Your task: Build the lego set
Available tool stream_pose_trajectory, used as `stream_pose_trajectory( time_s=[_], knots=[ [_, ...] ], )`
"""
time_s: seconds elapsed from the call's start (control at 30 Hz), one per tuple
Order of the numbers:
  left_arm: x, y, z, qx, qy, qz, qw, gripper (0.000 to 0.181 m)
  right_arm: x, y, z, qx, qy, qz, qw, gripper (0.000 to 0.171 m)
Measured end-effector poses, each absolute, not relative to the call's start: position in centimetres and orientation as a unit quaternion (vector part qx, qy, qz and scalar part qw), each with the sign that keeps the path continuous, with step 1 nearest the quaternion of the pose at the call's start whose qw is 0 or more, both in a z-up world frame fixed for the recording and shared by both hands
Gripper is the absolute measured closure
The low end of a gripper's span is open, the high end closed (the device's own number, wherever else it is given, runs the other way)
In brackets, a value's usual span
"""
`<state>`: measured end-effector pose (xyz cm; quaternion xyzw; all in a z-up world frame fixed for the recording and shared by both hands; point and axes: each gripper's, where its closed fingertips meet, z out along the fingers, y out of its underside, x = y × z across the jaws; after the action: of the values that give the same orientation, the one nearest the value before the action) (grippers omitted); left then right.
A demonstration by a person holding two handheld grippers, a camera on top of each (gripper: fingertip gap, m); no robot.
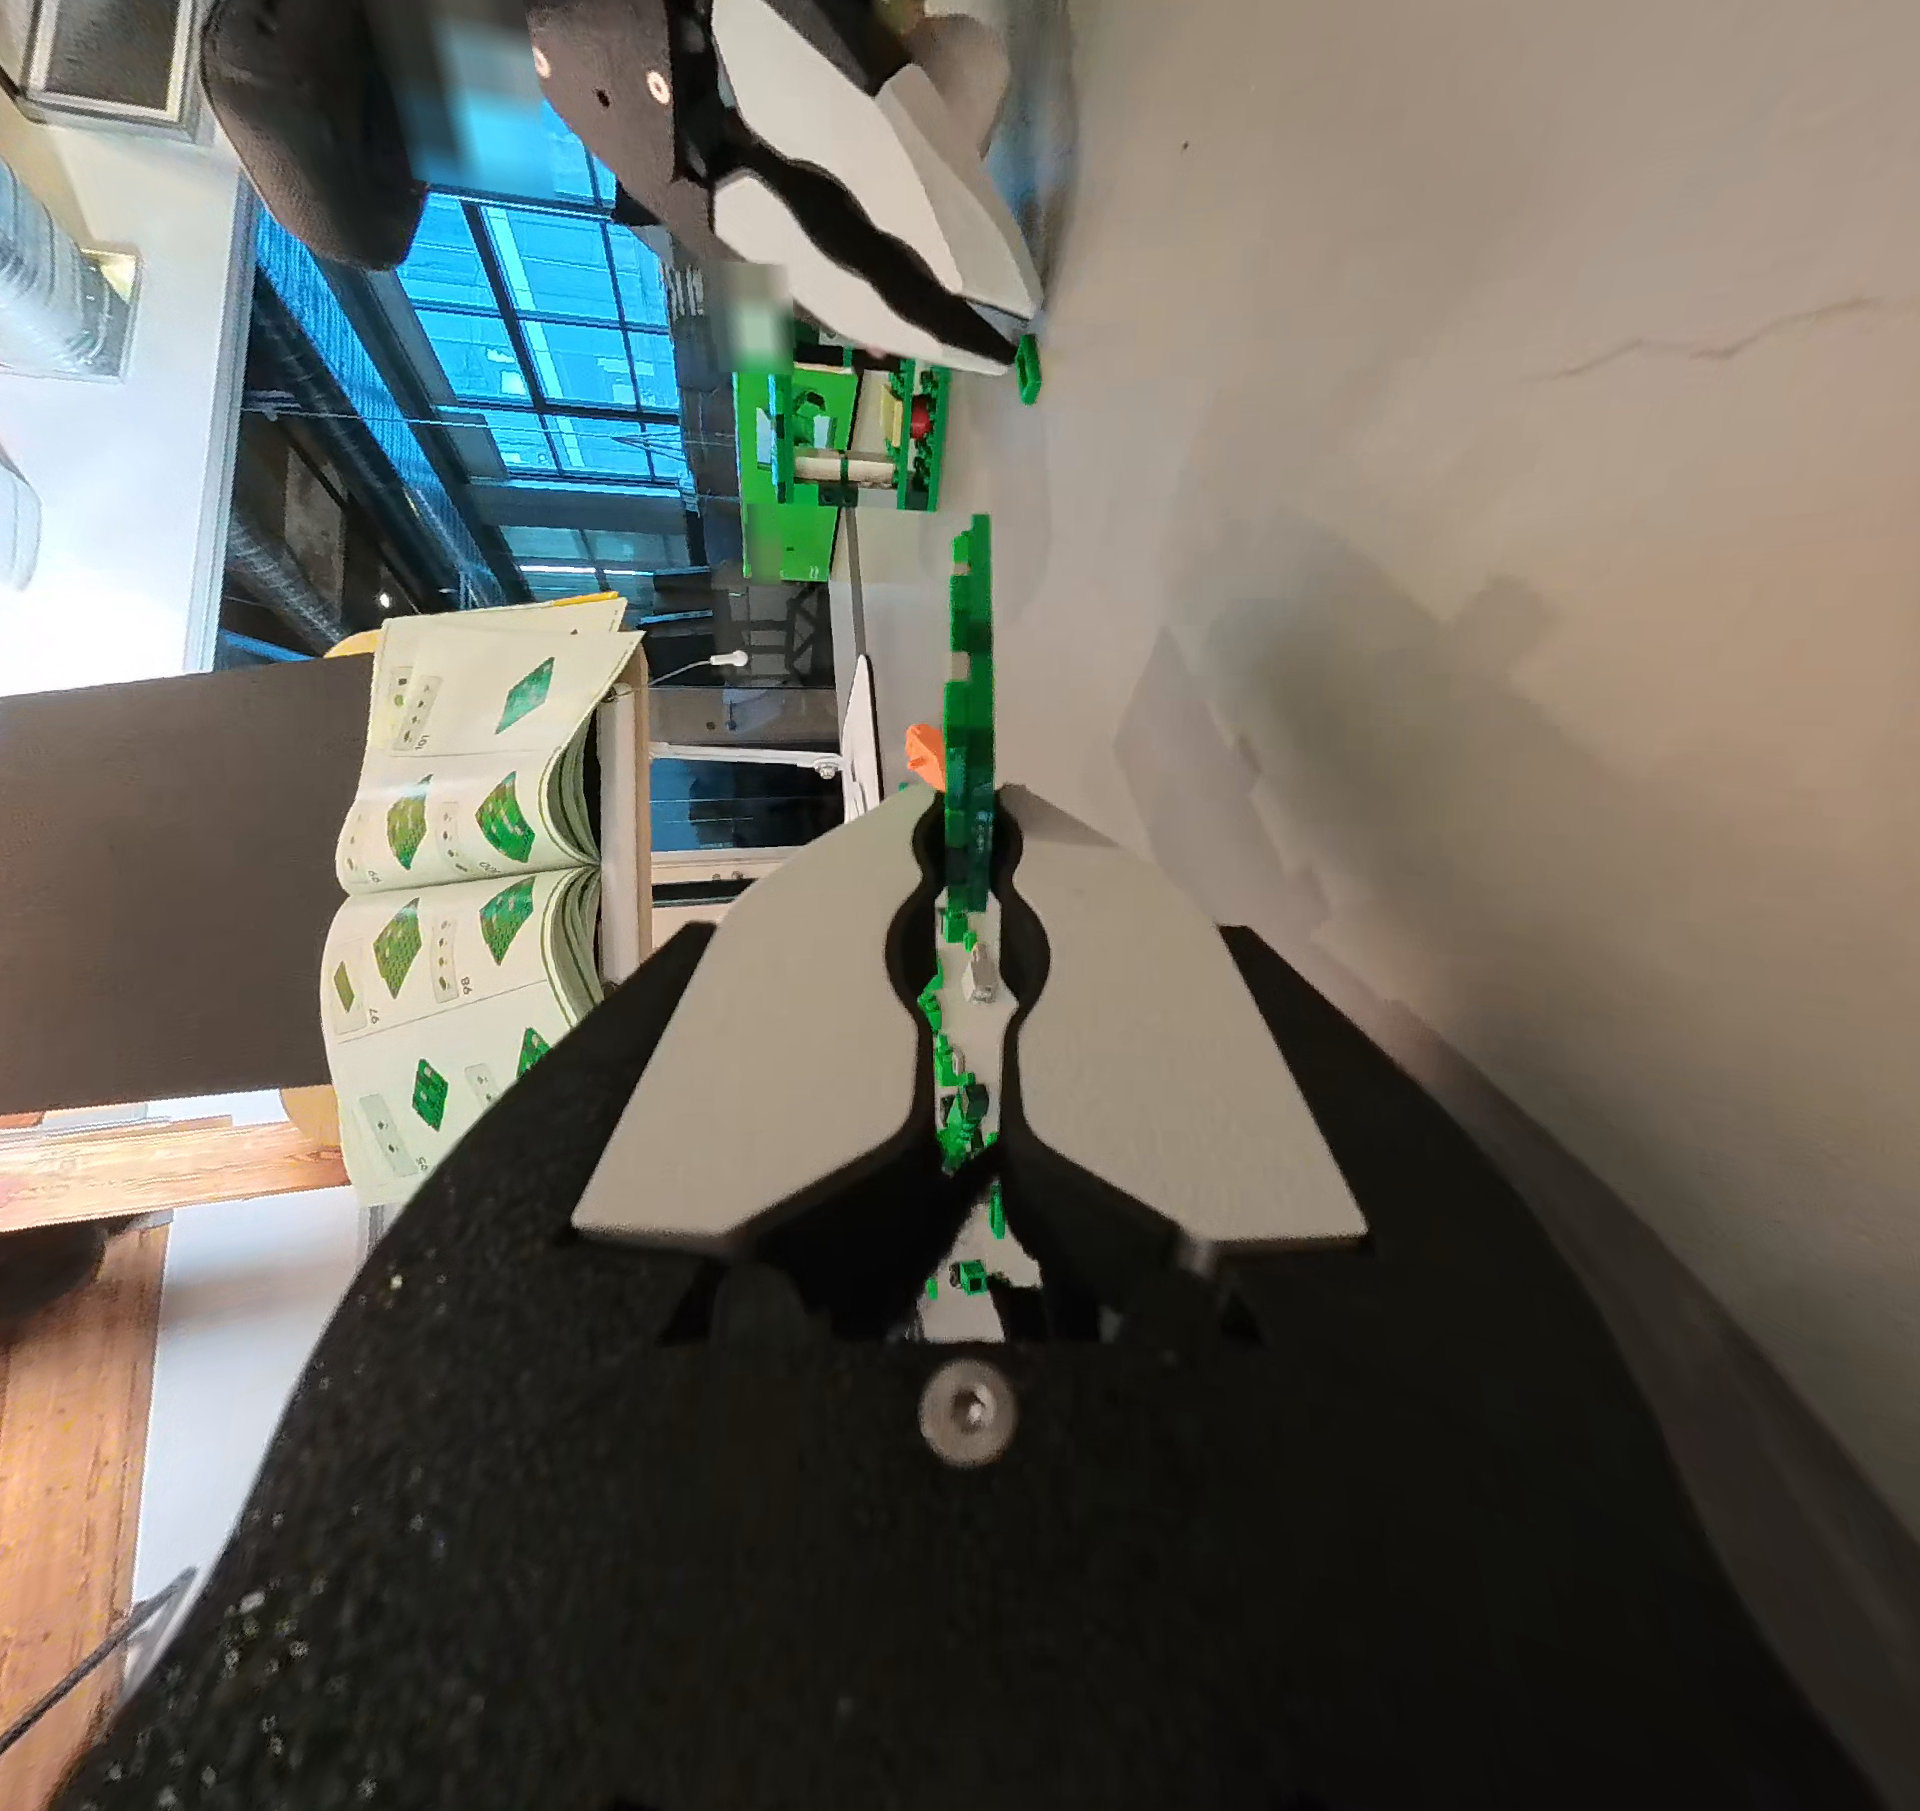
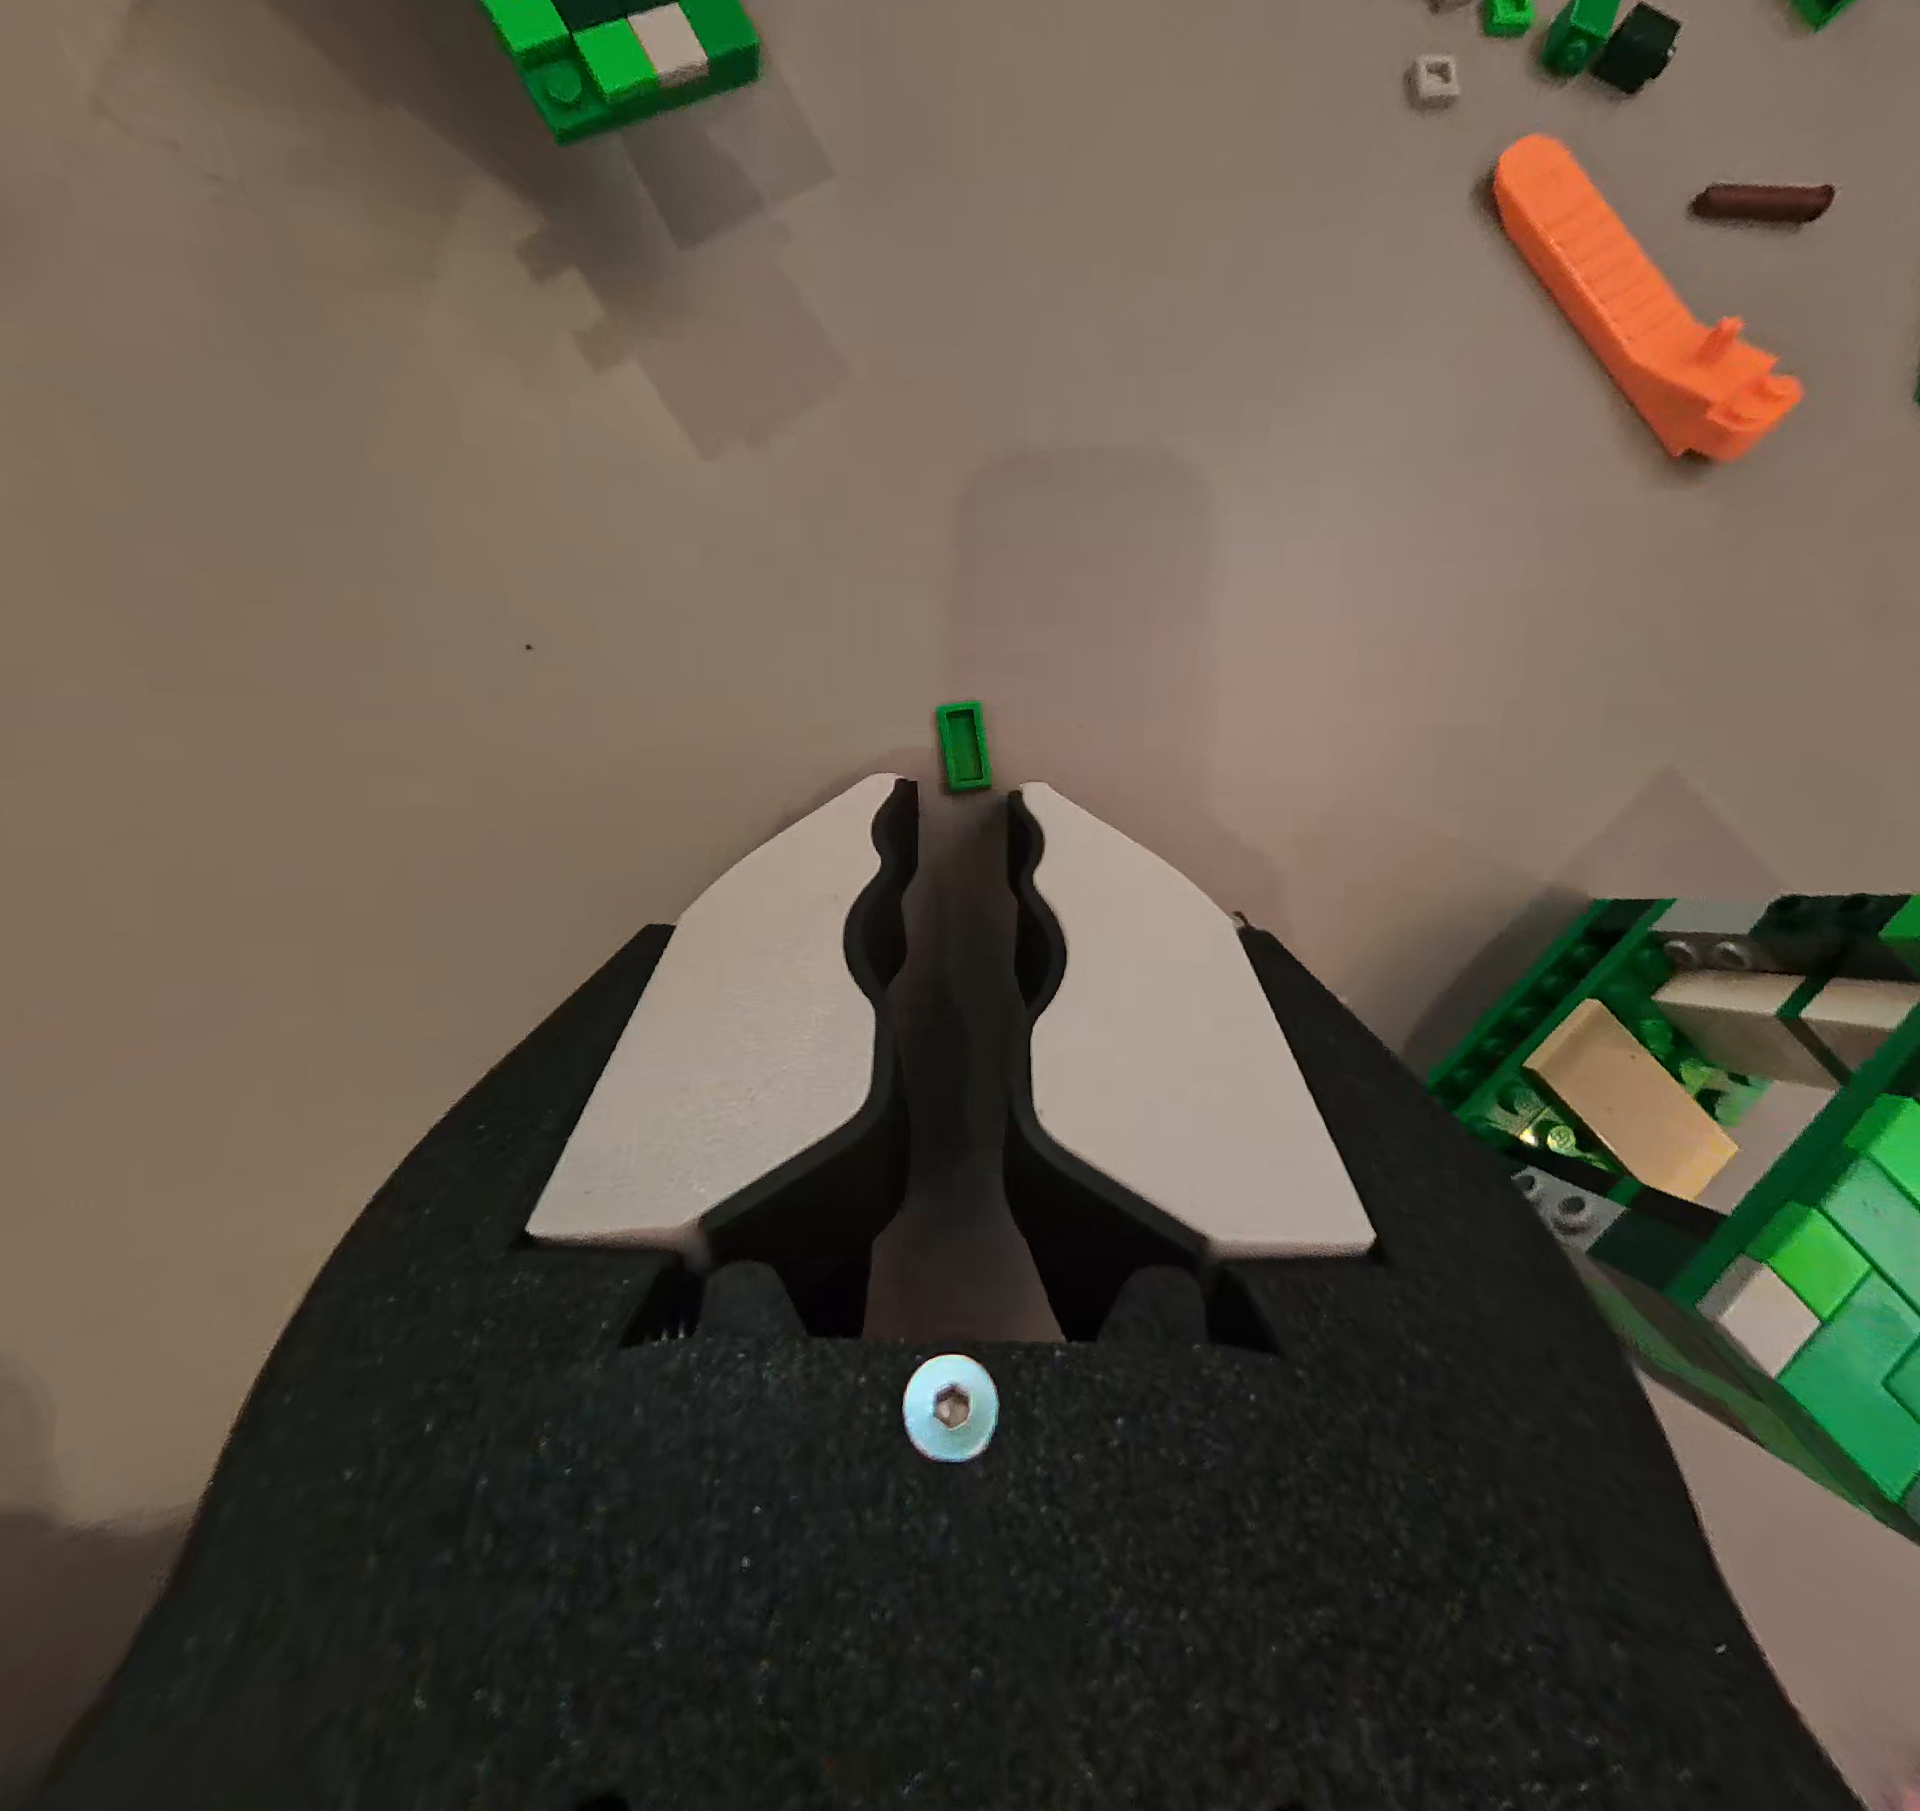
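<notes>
Just ahead of right hand-held gripper: small green tile, ungrasped.

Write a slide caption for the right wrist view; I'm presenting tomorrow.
Open right claw poised over a small green tile on the grey table.

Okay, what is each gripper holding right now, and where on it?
The left gripper is clamped on the near edge of the flat green plate assembly. The right gripper holds nothing; it is open just short of a small green tile.
</notes>
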<state>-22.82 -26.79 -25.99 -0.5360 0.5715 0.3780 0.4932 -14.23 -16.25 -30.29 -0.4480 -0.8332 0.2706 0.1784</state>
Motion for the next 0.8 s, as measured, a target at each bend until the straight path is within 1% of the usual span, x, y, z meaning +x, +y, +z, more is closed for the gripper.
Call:
stream_pose_trajectory(
  time_s=[0.13,0.2,0.3,0.57,0.8],
  knots=[
    [-22.6,-26.8,-26.0,-0.534,0.574,0.376,0.494,0.175,-14.5,-16.5,-30.3,-0.428,-0.84,0.281,0.177,0.158],
    [-22.6,-26.8,-26.0,-0.534,0.574,0.374,0.495,0.175,-14.6,-16.4,-30.3,-0.422,-0.844,0.278,0.179,0.163],
    [-22.5,-26.7,-25.9,-0.536,0.57,0.373,0.497,0.175,-14.5,-16.6,-30.2,-0.42,-0.852,0.267,0.165,0.164],
    [-21.4,-26.3,-25.0,-0.543,0.541,0.385,0.514,0.175,-15.2,-23.3,-27.9,-0.35,-0.895,0.239,0.138,0.164],
    [-20.9,-26.4,-25.9,-0.538,0.564,0.377,0.5,0.175,-16.2,-25.2,-26.2,-0.347,-0.892,0.252,0.14,0.164]
  ],
)
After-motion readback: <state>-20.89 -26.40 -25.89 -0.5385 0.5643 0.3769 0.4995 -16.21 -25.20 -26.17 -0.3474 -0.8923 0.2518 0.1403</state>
